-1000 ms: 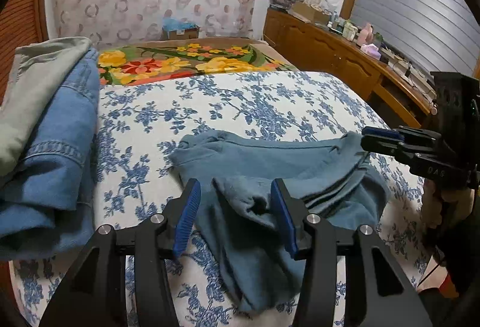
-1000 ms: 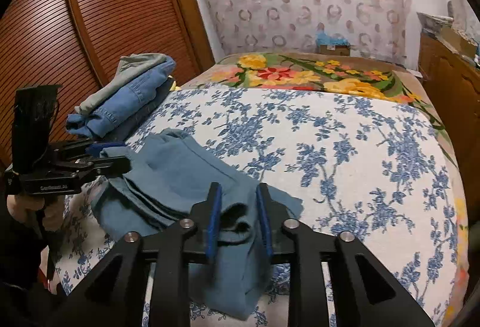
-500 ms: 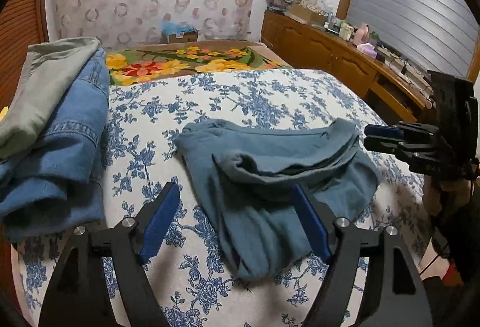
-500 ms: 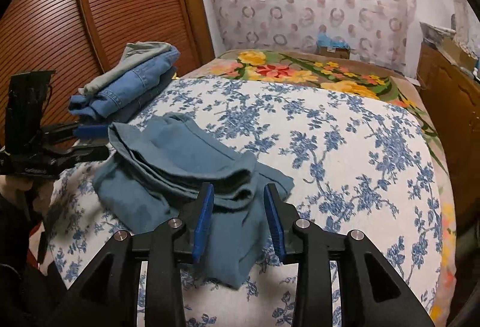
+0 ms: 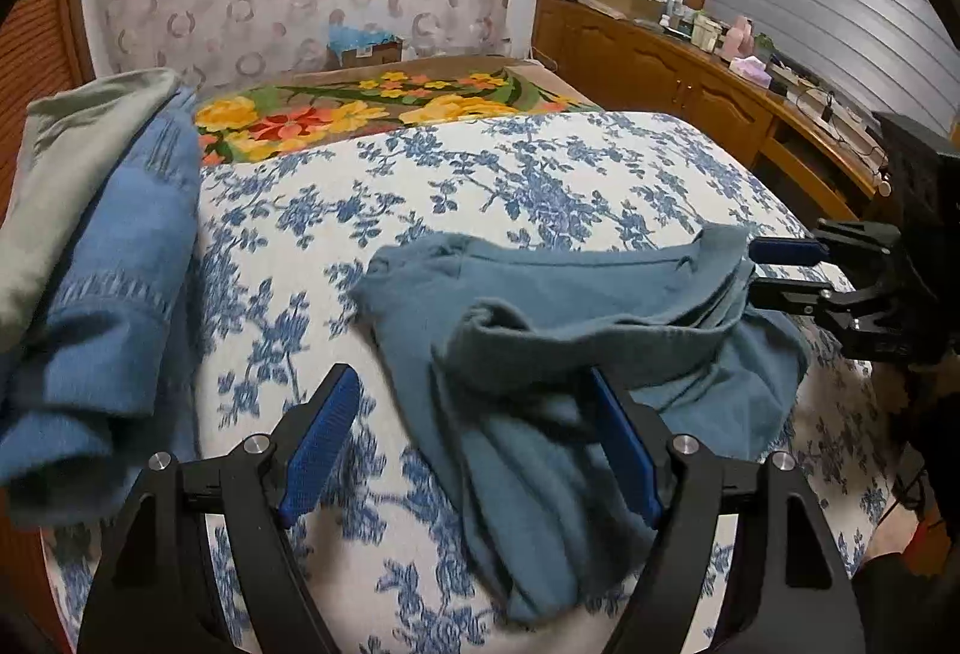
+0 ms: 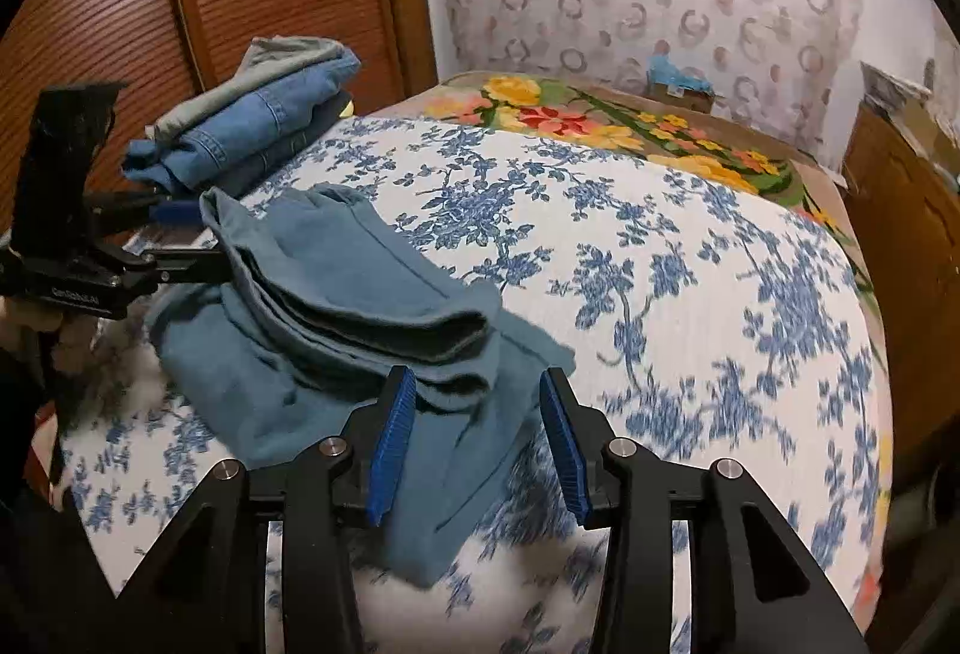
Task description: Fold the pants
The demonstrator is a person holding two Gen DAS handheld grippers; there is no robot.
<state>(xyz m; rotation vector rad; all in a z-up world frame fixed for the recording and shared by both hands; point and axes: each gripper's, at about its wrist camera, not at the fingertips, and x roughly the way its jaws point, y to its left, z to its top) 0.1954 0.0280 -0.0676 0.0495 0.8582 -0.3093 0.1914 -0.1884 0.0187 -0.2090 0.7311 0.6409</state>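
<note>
Pants [image 6: 336, 306] of soft teal-blue cloth lie loosely folded on the blue-flowered white bedspread [image 6: 690, 282]. Left gripper [image 5: 474, 444] stands wide, cloth between its blue pads, unpressed. Right gripper [image 6: 477, 444], jaws just opening, has let the folded edge go. Folded blue jeans [image 6: 252, 126] lie nearby.

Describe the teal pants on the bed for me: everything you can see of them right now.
The teal pants are soft, matte cloth, like knit or fleece, in one plain blue-green colour. They lie in a loose, uneven fold on the blue-flowered bedspread: an upper layer doubled over a wider lower one, its rolled edge thick and rumpled, one end trailing towards the bed's near edge. Nothing grips them: the left hand-held gripper and the right hand-held gripper, which has just been opening, stand open around the cloth.
</note>
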